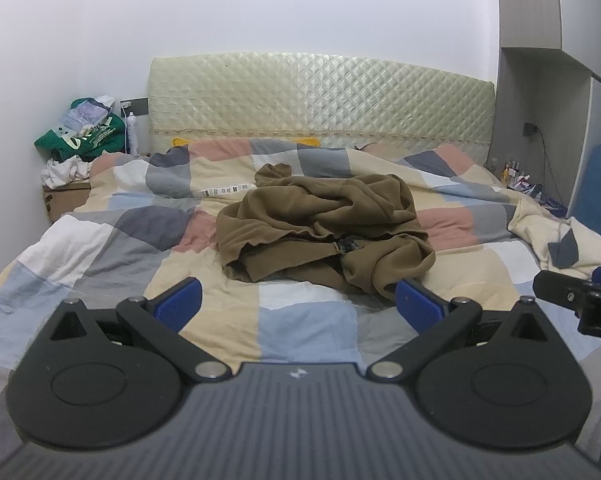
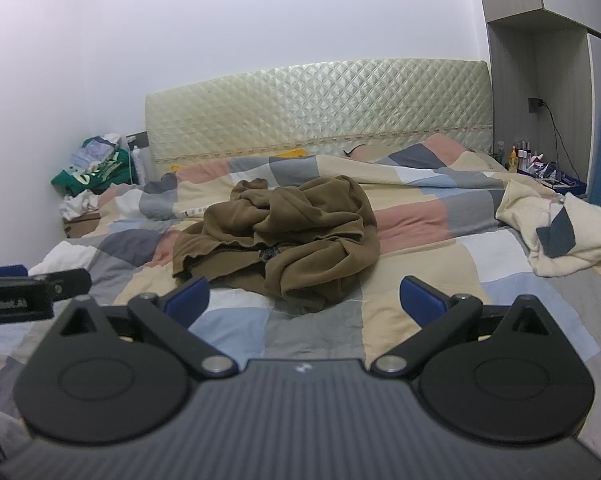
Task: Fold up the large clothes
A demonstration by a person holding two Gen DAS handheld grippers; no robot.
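Garment [image 1: 324,228], brown, lying crumpled in a heap mid-bed on a checked quilt [image 1: 132,236], ahead of both grippers. Left gripper [image 1: 298,304] and right gripper [image 2: 304,300]: jaws spread wide, holding nothing, short of the cloth. Cream headboard [image 1: 320,96] behind.

The left gripper [image 1: 298,304] is held low and level, its blue-padded fingers [image 1: 179,307] spread wide apart with nothing between them. The right gripper [image 2: 307,300] is posed the same way, jaws wide and empty, blue fingertips [image 2: 419,300] pointing forward. The two are side by side: each one's black body shows at the edge of the other's wrist view.
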